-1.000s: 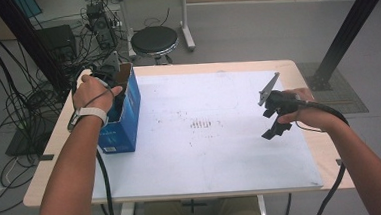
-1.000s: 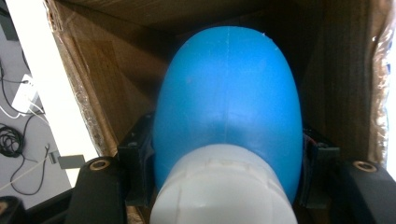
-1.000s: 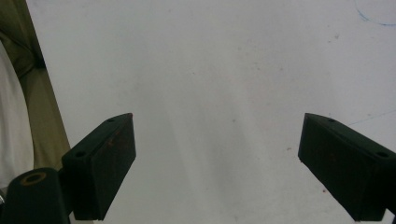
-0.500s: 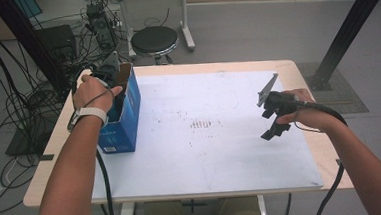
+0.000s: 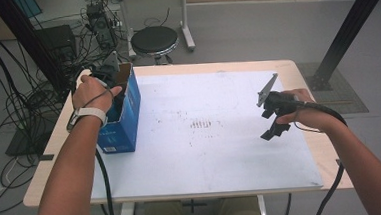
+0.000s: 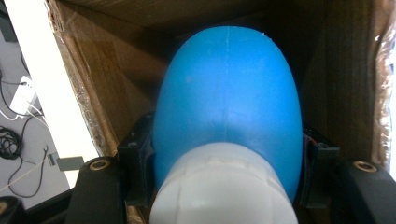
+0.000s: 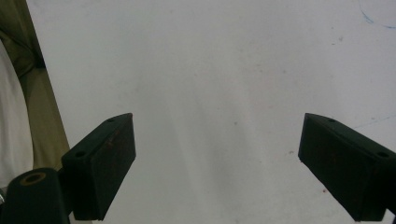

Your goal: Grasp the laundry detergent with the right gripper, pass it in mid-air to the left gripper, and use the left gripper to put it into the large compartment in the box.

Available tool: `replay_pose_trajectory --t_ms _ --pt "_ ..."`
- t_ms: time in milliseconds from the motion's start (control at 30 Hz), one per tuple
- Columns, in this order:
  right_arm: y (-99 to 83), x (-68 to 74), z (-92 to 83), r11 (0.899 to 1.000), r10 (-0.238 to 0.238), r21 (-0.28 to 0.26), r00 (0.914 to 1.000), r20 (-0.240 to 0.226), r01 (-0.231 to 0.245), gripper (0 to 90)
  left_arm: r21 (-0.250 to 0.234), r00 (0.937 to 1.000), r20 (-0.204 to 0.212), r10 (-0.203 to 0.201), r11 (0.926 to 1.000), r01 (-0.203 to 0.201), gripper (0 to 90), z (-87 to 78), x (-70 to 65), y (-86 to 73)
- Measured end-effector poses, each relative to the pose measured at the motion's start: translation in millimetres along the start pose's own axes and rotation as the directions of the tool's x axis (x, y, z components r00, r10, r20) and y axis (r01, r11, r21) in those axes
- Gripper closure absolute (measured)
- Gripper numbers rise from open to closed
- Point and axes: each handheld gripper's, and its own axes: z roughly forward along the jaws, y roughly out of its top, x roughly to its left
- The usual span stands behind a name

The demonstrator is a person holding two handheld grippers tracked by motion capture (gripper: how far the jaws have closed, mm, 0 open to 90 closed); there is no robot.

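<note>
Inside the open blue cardboard box [image 5: 124, 116] at the left edge of the surface [image 5: 221, 150], the left claw [image 5: 107, 75] is clenched on a smooth blue egg-shaped plastic object with a white ribbed cap [image 6: 226, 121]. In the left gripper view the jaws press against both flanks of the blue body, with the box's brown inner walls [image 6: 112, 79] rising close around it, so the object sits low in the box, gripped but not lifted clear. Set against the pictures from the last second, nothing has shifted: the left hand [image 5: 95, 91] sits at the same spot over the box mouth, and the grip looks no tighter or looser. That stillness suggests the grasp is settled and the lift out of the box has not begun; the next move is probably a straight pull upward, keeping the rounded body from scraping the cardboard flaps.

The right claw [image 5: 274, 120] hovers released over the white sheet [image 7: 224, 60] on the right half of the surface, its jaws standing wide apart with nothing between them. It too is unmoved, apparently waiting to receive or steady the object once it comes out.
</note>
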Motion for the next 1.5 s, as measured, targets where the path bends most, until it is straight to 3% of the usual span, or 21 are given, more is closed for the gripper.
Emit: replay_pose_trajectory --t_ms 1500 --pt "-0.5 1.2 -0.1 1.0 0.004 0.002 1.0 0.004 -0.004 11.1 -0.012 1.0 0.001 0.004 0.9999 -0.004 36.9 -0.4 -0.4 -2.5"
